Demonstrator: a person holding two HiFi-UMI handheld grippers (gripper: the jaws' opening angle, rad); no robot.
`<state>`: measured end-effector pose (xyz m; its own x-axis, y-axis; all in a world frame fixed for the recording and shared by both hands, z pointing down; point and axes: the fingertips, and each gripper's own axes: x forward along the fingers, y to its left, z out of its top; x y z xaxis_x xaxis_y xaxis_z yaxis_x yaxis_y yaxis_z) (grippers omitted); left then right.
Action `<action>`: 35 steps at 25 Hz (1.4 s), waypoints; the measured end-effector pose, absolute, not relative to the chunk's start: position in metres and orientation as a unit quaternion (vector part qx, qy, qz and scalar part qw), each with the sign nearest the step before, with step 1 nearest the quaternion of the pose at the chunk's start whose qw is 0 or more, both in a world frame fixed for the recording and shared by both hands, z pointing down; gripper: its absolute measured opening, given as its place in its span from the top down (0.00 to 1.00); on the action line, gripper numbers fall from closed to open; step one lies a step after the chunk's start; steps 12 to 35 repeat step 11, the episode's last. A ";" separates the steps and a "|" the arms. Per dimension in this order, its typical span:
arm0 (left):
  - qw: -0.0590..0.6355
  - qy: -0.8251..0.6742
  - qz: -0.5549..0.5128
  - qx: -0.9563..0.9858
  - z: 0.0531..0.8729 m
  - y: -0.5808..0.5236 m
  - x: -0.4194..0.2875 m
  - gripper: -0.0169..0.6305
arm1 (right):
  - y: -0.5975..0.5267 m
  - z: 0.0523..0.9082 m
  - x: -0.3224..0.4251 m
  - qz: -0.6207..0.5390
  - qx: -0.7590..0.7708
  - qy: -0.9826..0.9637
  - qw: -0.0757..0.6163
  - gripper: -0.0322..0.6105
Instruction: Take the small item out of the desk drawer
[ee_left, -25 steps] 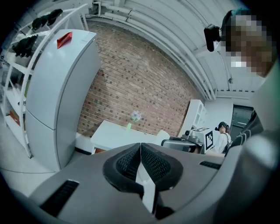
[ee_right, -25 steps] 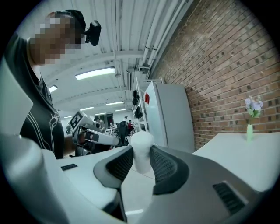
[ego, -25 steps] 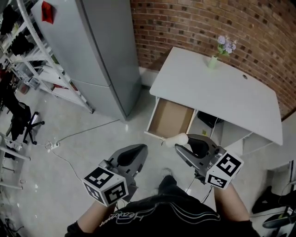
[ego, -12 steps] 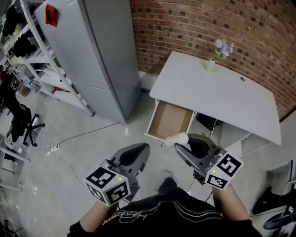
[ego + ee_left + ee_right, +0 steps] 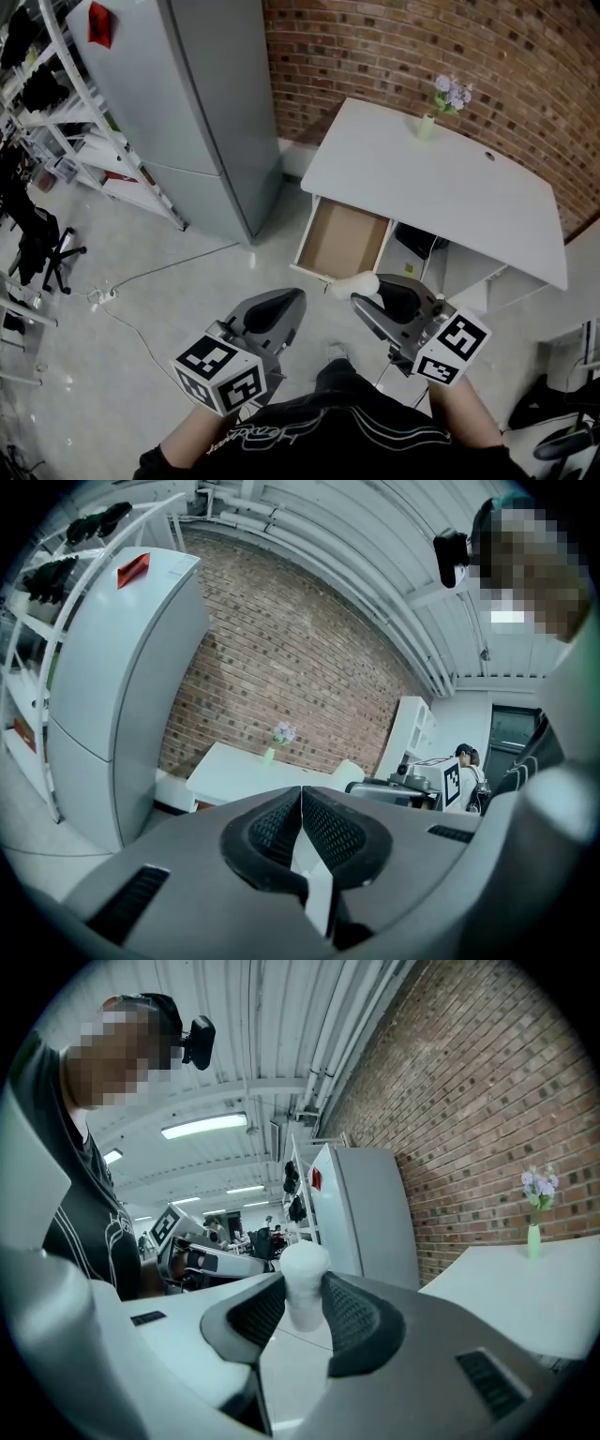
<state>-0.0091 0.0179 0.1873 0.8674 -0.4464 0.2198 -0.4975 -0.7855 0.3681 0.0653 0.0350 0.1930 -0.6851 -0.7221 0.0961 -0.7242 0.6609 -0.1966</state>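
Red brick wall (image 5: 375, 47) behind; tall grey fridge (image 5: 187, 103) left; pale concrete floor (image 5: 159, 258).

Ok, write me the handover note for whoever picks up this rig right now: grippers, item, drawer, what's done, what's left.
Left hand-held gripper: shut, empty, held low in front of the body.
Right hand-held gripper: shut on the small white item, just outside the front edge of the drawer.
The drawer is open under the white desk and looks empty.
Done: item is out.
Left: probably set it down, perhaps close the drawer.
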 end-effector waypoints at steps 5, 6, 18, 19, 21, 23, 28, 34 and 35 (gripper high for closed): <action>0.213 -0.246 0.063 0.943 0.191 0.020 -0.008 0.94 | 0.037 0.197 0.064 0.113 0.398 -0.910 0.006 0.74; 0.213 -0.244 0.063 0.944 0.192 0.020 -0.008 0.94 | 0.037 0.198 0.064 0.114 0.398 -0.910 0.006 0.74; 0.214 -0.238 0.061 0.946 0.197 0.020 -0.008 0.94 | 0.035 0.200 0.061 0.117 0.397 -0.910 0.006 0.74; 0.214 -0.238 0.061 0.946 0.197 0.020 -0.008 0.94 | 0.035 0.200 0.061 0.117 0.397 -0.910 0.006 0.74; 0.214 -0.238 0.061 0.946 0.197 0.020 -0.008 0.94 | 0.035 0.200 0.061 0.117 0.397 -0.910 0.006 0.74; 0.214 -0.238 0.061 0.946 0.197 0.020 -0.008 0.94 | 0.035 0.200 0.061 0.117 0.397 -0.910 0.006 0.74; 0.214 -0.238 0.061 0.946 0.197 0.020 -0.008 0.94 | 0.035 0.200 0.061 0.117 0.397 -0.910 0.006 0.74; 0.214 -0.238 0.061 0.946 0.197 0.020 -0.008 0.94 | 0.035 0.200 0.061 0.117 0.397 -0.910 0.006 0.74; 0.214 -0.238 0.061 0.946 0.197 0.020 -0.008 0.94 | 0.035 0.200 0.061 0.117 0.397 -0.910 0.006 0.74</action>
